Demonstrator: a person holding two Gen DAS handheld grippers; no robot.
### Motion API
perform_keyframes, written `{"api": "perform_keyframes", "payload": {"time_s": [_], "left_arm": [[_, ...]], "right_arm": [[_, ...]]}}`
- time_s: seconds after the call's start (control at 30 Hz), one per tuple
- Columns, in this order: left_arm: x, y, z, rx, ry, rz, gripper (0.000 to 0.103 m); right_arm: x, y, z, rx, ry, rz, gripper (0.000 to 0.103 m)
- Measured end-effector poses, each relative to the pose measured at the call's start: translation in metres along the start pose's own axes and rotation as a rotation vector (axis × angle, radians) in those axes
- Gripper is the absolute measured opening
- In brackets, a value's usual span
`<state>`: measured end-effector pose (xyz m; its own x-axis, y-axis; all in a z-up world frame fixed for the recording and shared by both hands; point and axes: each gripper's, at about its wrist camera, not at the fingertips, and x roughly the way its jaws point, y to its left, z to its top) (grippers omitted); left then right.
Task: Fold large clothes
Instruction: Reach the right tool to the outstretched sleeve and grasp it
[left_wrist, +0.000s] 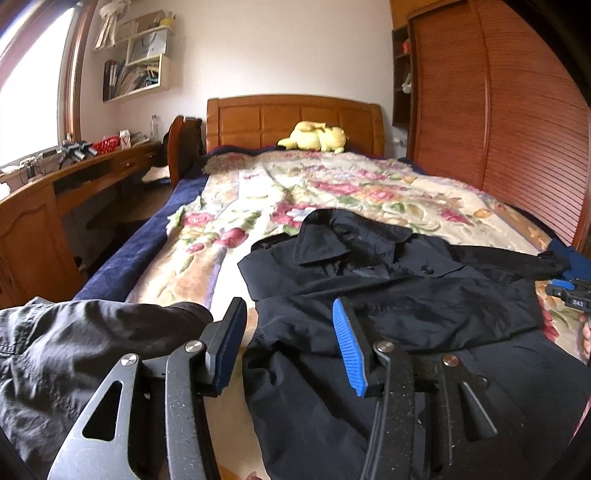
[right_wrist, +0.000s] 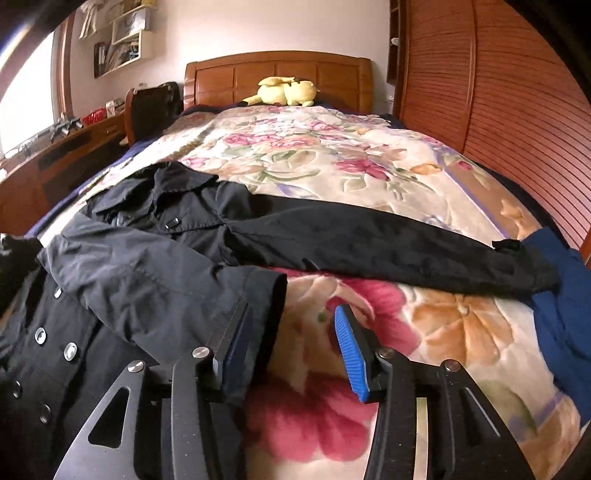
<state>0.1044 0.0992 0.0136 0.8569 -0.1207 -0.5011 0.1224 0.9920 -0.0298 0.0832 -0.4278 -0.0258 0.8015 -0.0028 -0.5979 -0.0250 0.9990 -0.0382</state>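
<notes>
The left gripper (left_wrist: 290, 347) hangs over the near edge of the bed with its fingers partly apart and nothing pinched between them. Just to its left lies a dark grey garment (left_wrist: 74, 354), bunched at the bed's corner. The right gripper (right_wrist: 291, 347) also stands partly spread and empty; the cuff of a folded sleeve (right_wrist: 255, 291) lies against its left finger, and bare blanket shows between the pads.

The black coat (left_wrist: 406, 295) lies flat on the floral blanket (right_wrist: 314, 155), collar pointing to the headboard, one sleeve folded across its chest, the other sleeve (right_wrist: 369, 243) stretched out to the right, its cuff touching a blue garment (right_wrist: 561, 295) at the bed's right edge. Beyond the collar the blanket is open up to a yellow plush toy (left_wrist: 314, 137) by the wooden headboard (left_wrist: 295, 118). A slatted wardrobe (left_wrist: 517, 129) walls the right side; a desk (left_wrist: 55, 192) runs along the left.
</notes>
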Motion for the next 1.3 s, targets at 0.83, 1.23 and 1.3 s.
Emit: {"api": "perform_keyframes", "payload": {"time_s": [0.83,1.23,1.3], "left_arm": [[-0.015,-0.093,0.001,0.100,-0.027,-0.144,0.050],[-0.001,-0.133,-0.020,0.160,0.010,-0.156,0.050],[0.001,-0.132,-0.021,0.156,0.016,-0.155,0.050]], "right_arm": [[0.082,-0.198,0.001,0.509,0.078,0.021,0.069],[0.113,-0.216,0.008,0.679,0.059,-0.058,0.069],[0.116,-0.215,0.009,0.690,0.070,-0.086,0.069]]}}
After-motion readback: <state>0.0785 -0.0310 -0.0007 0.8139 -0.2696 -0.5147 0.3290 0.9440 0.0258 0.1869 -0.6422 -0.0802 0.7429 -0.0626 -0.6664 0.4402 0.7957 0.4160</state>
